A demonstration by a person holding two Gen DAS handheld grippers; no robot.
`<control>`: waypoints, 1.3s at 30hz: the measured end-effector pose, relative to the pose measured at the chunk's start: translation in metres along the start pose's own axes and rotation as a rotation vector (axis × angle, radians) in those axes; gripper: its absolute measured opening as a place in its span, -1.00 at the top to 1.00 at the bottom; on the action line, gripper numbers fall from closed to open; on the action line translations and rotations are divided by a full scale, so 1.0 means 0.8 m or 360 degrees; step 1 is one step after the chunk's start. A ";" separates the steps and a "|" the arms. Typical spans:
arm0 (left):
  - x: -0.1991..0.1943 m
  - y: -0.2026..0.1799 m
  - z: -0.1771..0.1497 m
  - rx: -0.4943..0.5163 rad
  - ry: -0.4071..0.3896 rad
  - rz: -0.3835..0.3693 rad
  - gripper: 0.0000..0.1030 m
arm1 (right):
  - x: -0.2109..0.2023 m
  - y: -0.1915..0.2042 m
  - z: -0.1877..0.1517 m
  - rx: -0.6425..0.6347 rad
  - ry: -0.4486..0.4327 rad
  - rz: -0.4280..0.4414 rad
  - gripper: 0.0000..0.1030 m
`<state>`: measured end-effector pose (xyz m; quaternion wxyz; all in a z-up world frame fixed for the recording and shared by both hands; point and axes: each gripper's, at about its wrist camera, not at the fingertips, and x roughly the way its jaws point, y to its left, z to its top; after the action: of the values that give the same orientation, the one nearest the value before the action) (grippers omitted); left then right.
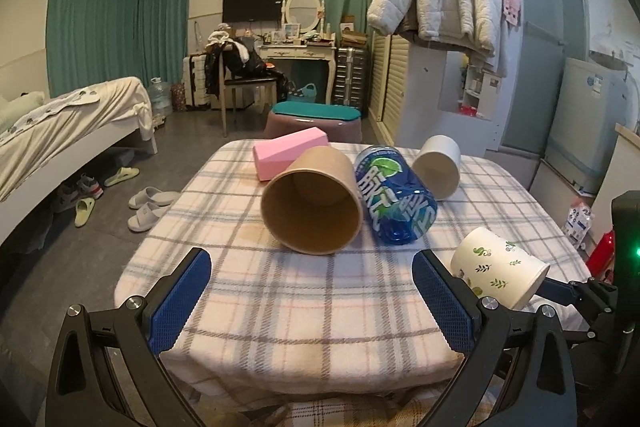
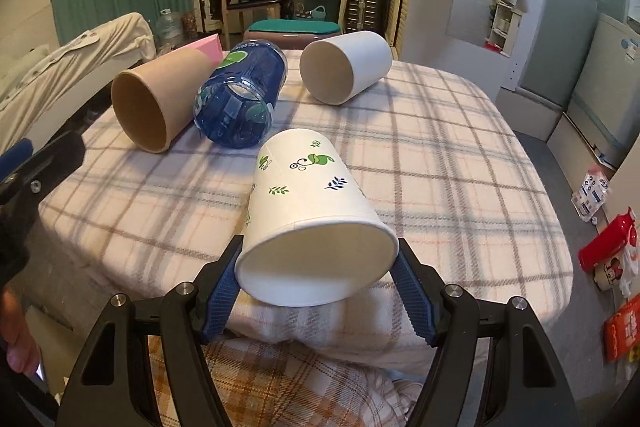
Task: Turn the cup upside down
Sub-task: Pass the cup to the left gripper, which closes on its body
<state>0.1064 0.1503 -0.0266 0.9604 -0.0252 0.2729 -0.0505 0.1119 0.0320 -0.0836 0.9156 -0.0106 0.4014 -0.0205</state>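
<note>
A white paper cup with a green leaf print (image 2: 308, 211) lies on its side near the table's front edge, its wide mouth toward the right wrist camera. My right gripper (image 2: 318, 275) is shut on the cup at its rim, one blue pad on each side. The same cup shows in the left wrist view (image 1: 500, 271) at the right. My left gripper (image 1: 312, 303) is open and empty above the front of the table, with the brown paper cup (image 1: 312, 203) lying on its side ahead of it.
A blue plastic cup (image 1: 394, 195), a plain white cup (image 1: 438, 167) and a pink block (image 1: 288, 151) lie on the plaid-covered table (image 1: 280, 299). A bed stands at the left, a stool behind the table, red items on the floor at the right (image 2: 608, 247).
</note>
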 end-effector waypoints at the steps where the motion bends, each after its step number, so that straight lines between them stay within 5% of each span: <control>1: 0.000 0.001 0.001 -0.0005 0.0005 0.0007 -1.00 | 0.001 -0.001 -0.001 0.0005 -0.0002 0.0003 -0.40; 3: -0.001 0.003 0.002 -0.0008 0.0012 0.0033 -1.00 | 0.003 -0.004 -0.001 -0.0007 0.0010 0.0032 -0.49; 5: -0.001 0.002 0.005 -0.0014 0.0017 0.0054 -1.00 | -0.002 -0.008 -0.003 -0.0024 -0.0023 0.0110 -0.89; 7: -0.001 -0.002 0.009 -0.0006 0.0017 0.0071 -1.00 | -0.017 -0.016 -0.006 -0.0008 -0.0109 0.0158 -0.95; 14: 0.008 -0.059 0.026 0.0155 0.0079 0.0099 -1.00 | -0.066 -0.072 -0.006 0.0020 -0.0298 0.0156 -0.97; 25: 0.063 -0.173 0.061 0.0197 0.0447 -0.0110 -1.00 | -0.055 -0.197 0.006 0.0269 -0.0317 0.0098 -0.97; 39: 0.144 -0.188 0.034 0.0132 0.0877 -0.0065 -0.69 | -0.001 -0.237 0.019 0.0361 -0.0272 0.0174 -0.97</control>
<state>0.2056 -0.0116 -0.0517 0.8489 0.0233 0.5210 -0.0859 0.1169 -0.1574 -0.0660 0.9415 0.1132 0.3171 -0.0150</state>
